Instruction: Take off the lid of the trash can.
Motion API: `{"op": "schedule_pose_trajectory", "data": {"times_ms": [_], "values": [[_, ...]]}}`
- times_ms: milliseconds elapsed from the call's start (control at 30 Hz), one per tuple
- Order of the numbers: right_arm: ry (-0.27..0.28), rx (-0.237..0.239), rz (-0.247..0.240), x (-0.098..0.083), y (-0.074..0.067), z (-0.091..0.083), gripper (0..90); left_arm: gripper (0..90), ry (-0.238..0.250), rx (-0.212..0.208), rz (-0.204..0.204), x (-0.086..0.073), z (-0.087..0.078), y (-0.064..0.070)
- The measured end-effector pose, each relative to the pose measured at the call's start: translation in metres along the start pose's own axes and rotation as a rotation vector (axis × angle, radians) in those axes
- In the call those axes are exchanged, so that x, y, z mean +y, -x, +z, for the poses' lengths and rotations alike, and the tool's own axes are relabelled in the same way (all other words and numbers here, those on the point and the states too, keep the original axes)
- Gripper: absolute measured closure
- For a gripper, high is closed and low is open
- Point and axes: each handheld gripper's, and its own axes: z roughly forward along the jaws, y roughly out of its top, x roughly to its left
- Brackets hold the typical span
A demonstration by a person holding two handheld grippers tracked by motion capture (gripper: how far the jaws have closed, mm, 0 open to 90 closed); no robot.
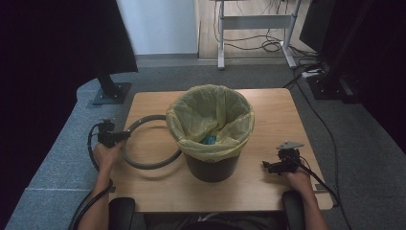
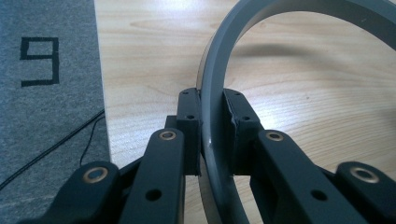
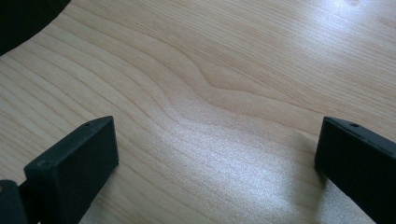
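Observation:
A black bin lined with a yellow bag stands in the middle of the wooden table, with something blue inside. A grey ring leans beside the bin's left side, low over the tabletop. My left gripper is shut on the ring's left rim; in the left gripper view the grey ring runs between the two pads. My right gripper rests near the table's front right, jaws wide apart over bare wood with nothing between them.
Grey carpet surrounds the table, with a printed mark on it left of the table edge. A monitor stand base sits behind the table's left corner. A desk frame and cables lie farther back.

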Motion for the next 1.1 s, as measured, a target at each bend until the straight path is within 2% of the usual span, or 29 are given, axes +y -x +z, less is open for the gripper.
{"op": "schedule_pose_trajectory", "data": {"times_ms": [267,467,700,767,1000,1100], "values": [[0.000,0.000,0.000,0.000,0.000,0.000,0.0,78.3,-0.018,0.023,0.004,-0.015,0.019,0.005],[0.000,0.000,0.000,0.000,0.000,0.000,0.0,77.9,-0.031,0.046,0.017,-0.021,0.026,0.007],[0.000,0.001,0.002,0.000,0.000,0.000,0.0,73.6,-0.005,0.050,0.032,-0.026,0.027,0.006],[0.001,0.001,0.001,0.000,0.000,0.000,0.0,65.4,0.005,0.042,0.039,-0.027,0.027,0.006],[0.001,0.001,0.002,0.000,0.000,0.000,0.0,36.4,0.009,0.033,0.129,-0.030,0.031,0.013],[0.000,0.001,0.001,0.000,0.000,0.000,0.0,27.3,0.001,0.059,0.180,-0.033,0.033,0.019]]}}
